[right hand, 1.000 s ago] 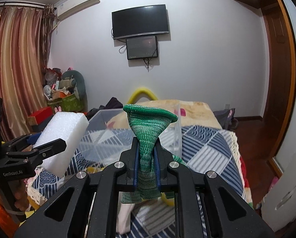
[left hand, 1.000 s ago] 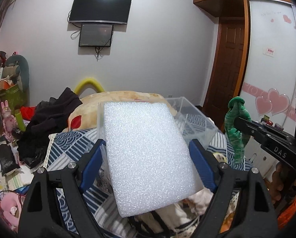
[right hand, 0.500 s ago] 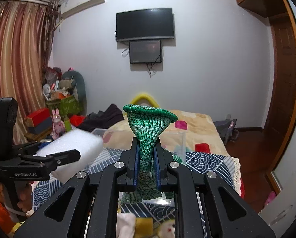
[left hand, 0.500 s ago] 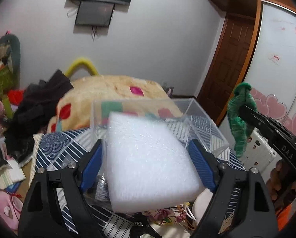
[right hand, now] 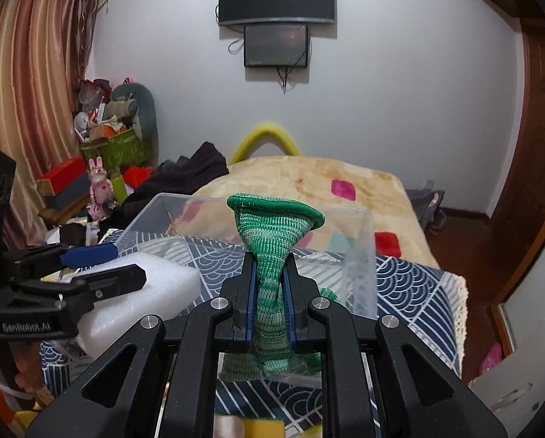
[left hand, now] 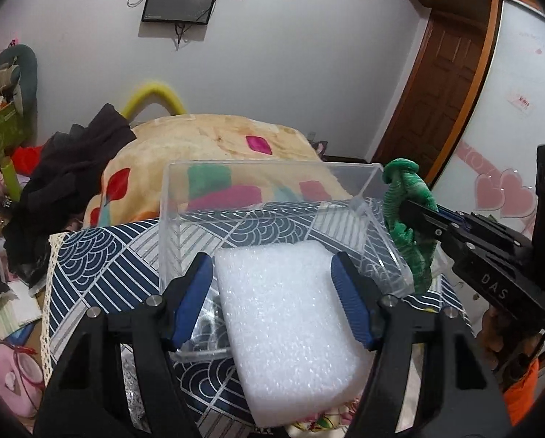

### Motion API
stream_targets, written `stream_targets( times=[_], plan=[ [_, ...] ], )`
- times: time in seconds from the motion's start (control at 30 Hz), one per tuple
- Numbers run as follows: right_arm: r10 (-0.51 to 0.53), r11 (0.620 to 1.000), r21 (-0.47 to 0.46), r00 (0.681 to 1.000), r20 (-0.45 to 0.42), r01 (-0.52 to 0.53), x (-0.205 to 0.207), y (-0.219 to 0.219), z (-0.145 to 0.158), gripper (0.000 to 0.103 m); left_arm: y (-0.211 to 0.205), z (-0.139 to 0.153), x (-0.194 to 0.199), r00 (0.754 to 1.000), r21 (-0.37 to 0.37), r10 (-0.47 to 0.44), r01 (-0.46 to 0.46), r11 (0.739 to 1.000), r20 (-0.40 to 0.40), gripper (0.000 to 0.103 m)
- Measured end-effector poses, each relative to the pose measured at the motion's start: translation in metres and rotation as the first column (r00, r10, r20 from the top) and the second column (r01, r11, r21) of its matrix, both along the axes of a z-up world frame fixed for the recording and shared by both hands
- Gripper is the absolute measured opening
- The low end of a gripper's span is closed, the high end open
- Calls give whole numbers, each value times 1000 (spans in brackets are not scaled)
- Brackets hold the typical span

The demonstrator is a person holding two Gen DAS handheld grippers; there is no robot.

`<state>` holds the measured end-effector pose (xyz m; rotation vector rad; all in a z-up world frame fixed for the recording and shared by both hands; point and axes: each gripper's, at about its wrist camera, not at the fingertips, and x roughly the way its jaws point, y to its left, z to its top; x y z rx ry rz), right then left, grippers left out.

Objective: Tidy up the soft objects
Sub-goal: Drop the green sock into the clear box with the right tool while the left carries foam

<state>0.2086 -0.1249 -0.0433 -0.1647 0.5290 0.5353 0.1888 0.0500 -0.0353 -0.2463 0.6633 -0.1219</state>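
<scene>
While the left tongs (left hand: 272, 288) clamp a light, squashy foam block (left hand: 290, 335) across its sides, the right tongs (right hand: 268, 299) pinch a limp green knit sock (right hand: 272, 255) mid-length.

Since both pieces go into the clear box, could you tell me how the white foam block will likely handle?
The white foam block probably weighs little and stays stiff: it juts past the left gripper without sagging. Its bubbly surface likely dents under the pads.

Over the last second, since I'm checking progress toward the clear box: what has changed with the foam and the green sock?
Both hands advanced toward the clear box, which now looms larger in both views. The white foam block sits lower, over the box's near edge, between the left gripper fingers. The green sock is unchanged, clamped in the shut right gripper. Nothing is released; the box holds neither.
</scene>
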Motion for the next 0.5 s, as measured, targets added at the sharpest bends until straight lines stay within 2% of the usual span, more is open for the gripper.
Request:
stream_targets(
  times=[0.23, 0.33, 0.4, 0.5],
  plan=[
    [0, 997, -81, 997, -76, -6, 18, 15, -14, 12, -4, 0, 17, 998, 82, 57, -55, 995, -26, 67],
    [0, 997, -81, 998, -70, -6, 15, 10, -16, 20, -7, 5, 11, 998, 113, 59, -59, 992, 3, 67],
    [7, 998, -56, 998, -68, -11, 11, 4, -13, 29, -9, 9, 5, 999, 116, 46, -48, 992, 22, 68],
    [8, 999, -41, 999, -45, -10, 4, -2, -7, 32, -12, 17, -5, 998, 132, 38, -44, 990, 51, 68]
  ],
)
